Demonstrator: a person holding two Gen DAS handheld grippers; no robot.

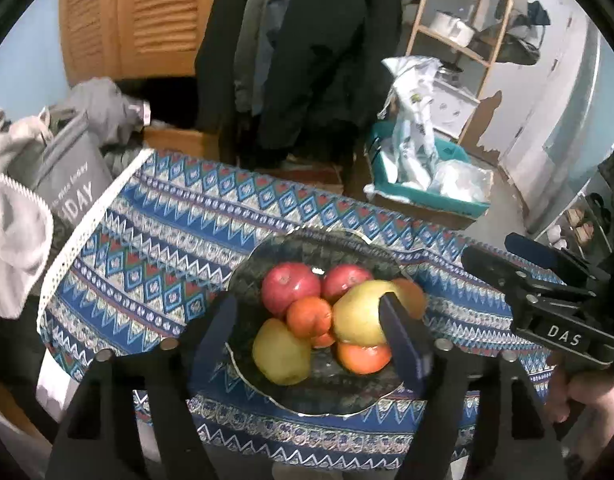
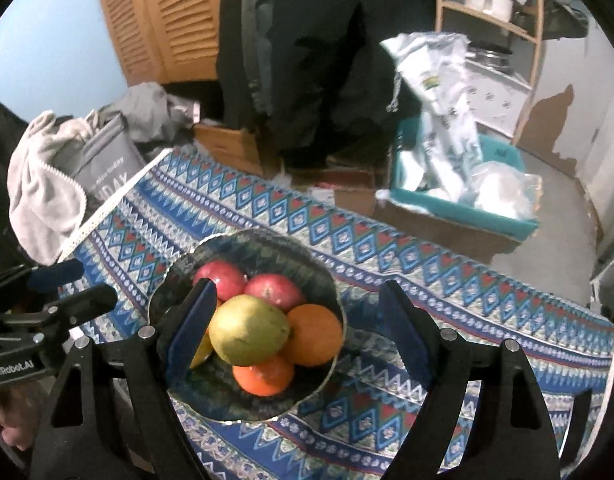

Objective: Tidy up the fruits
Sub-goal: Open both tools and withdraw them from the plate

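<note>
A dark glass bowl [image 1: 327, 398] sits on a table under a blue patterned cloth [image 1: 155, 248]. It holds two red apples [image 1: 291, 288], oranges [image 1: 309, 316] and yellow pears [image 1: 281, 354]. My left gripper [image 1: 309, 332] hangs open above the bowl, and its pads touch no fruit. The right gripper [image 1: 491, 248] shows at the right edge of the left wrist view. In the right wrist view my right gripper [image 2: 299, 324] is open over the bowl [image 2: 267, 240]. A green-yellow pear [image 2: 247, 330] and an orange [image 2: 315, 334] lie below its fingers. The left gripper [image 2: 91, 282] is at the left there.
Beyond the table's far edge a teal box [image 1: 439, 196] holds plastic bags. A grey bag [image 1: 67, 184] and a pale towel [image 1: 15, 240] lie off the left end. Dark clothes [image 1: 307, 60] hang behind, next to a louvred wooden door [image 1: 139, 16] and a wooden shelf [image 1: 459, 20].
</note>
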